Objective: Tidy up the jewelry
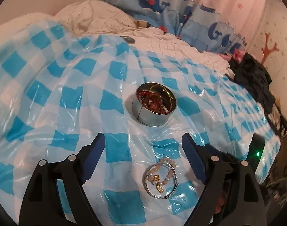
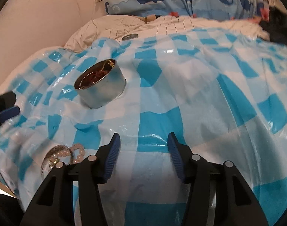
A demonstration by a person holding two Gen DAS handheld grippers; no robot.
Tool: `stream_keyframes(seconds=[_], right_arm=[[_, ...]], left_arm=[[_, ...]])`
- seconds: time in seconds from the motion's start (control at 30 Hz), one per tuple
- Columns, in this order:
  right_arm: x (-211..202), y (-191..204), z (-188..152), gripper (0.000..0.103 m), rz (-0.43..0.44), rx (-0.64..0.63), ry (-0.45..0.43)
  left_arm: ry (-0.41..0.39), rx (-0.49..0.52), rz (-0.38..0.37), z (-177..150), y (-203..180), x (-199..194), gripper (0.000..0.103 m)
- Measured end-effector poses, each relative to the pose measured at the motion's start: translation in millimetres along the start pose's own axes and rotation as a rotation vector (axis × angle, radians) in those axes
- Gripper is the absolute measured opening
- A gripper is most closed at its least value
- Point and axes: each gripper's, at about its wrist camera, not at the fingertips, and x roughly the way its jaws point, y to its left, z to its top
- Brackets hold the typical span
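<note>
Gleaming round metal tin (image 1: 156, 107) holds tangled beaded jewelry (image 1: 152, 99).

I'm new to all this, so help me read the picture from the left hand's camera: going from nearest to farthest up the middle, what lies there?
Pearl bracelet inside a silver bangle → round metal tin full of jewelry → tin lid → whale-print bedding.

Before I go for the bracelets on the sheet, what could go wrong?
1. The bead bracelet lies tangled inside the silver bangle; the open left gripper may lift only one.
2. The plastic checked sheet is loose and wrinkled, so fingers may snag it.
3. The tin sits on soft bedding, already full; a nudge could tip it.
</note>
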Motion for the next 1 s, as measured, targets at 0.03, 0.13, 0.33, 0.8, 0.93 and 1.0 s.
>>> stream_keyframes(seconds=[0.03, 0.13, 0.33, 0.8, 0.93, 1.0], right_arm=[[-1, 0, -1, 0.056, -0.001, -0.001, -0.005], [0, -4, -1, 0.061, 0.006, 0.011, -0.007], [-1, -1, -2, 0.068, 0.005, -0.005, -0.004], [1, 0, -2, 0.076, 0.037, -0.008, 0.004], [1, 1, -2, 0.077, 0.041, -0.010, 0.007], [2, 1, -2, 0.078, 0.042, -0.011, 0.009]], left_arm=[[-0.007, 0.005, 0.002, 1, -2, -2, 0.082], [-0.015, 0.006, -0.019, 5, -7, -4, 0.085], [-0.001, 0.004, -0.012, 6, -11, -1, 0.087], [0.042, 0.047, 0.040, 2, -18, 17, 0.091], [0.042, 0.048, 0.048, 2, -18, 18, 0.091], [0.043, 0.048, 0.051, 2, -18, 18, 0.091]])
